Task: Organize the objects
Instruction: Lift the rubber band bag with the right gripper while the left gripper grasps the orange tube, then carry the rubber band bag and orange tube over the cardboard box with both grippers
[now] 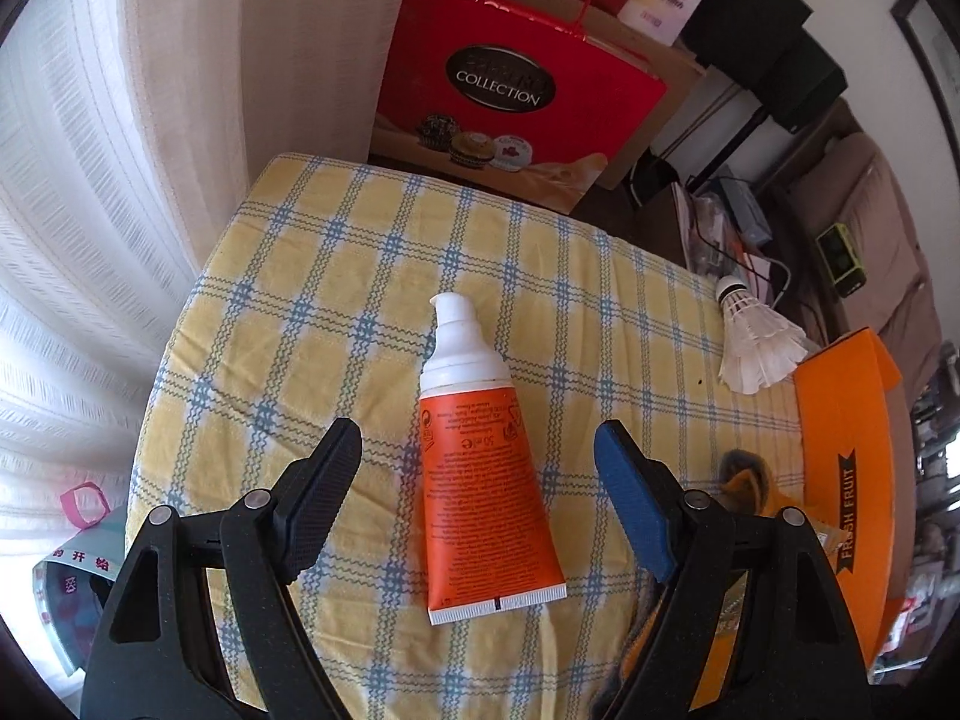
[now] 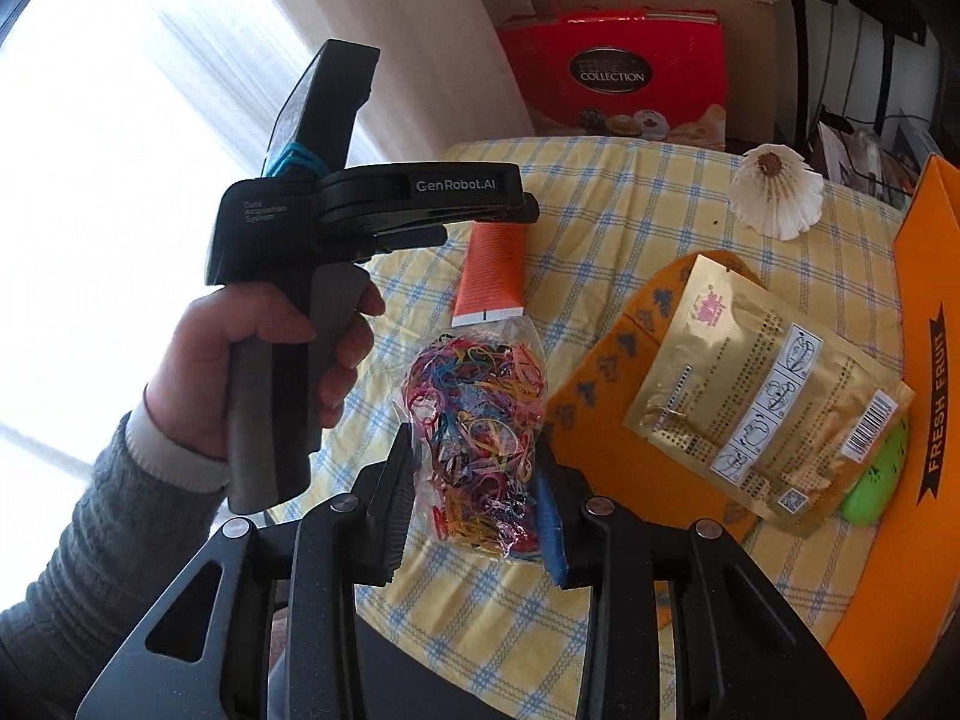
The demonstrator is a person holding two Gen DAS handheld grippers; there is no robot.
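While my right gripper (image 2: 477,504) is clamped on the clear bag of coloured rubber bands (image 2: 477,420), pads pressing both its sides, my left gripper (image 1: 480,504) hangs wide open over the orange tube (image 1: 486,480), a finger on either side and neither touching it. The tube lies flat on the yellow checked cloth of the worktop (image 1: 336,276), white pump cap (image 1: 459,342) pointing away from me.

In the right wrist view, a gold foil pouch (image 2: 762,396) lies just right of the bag on an orange patterned sheet (image 2: 606,372), with a green thing (image 2: 879,474) tucked under its corner. The orange "FRESH FRUIT" box (image 2: 924,324) lines the right edge. Farther back a white shuttlecock (image 2: 774,189) rests on the cloth. Beyond the worktop stands a red "COLLECTION" gift bag (image 1: 510,102); the curtain (image 1: 120,180) hangs to the left.
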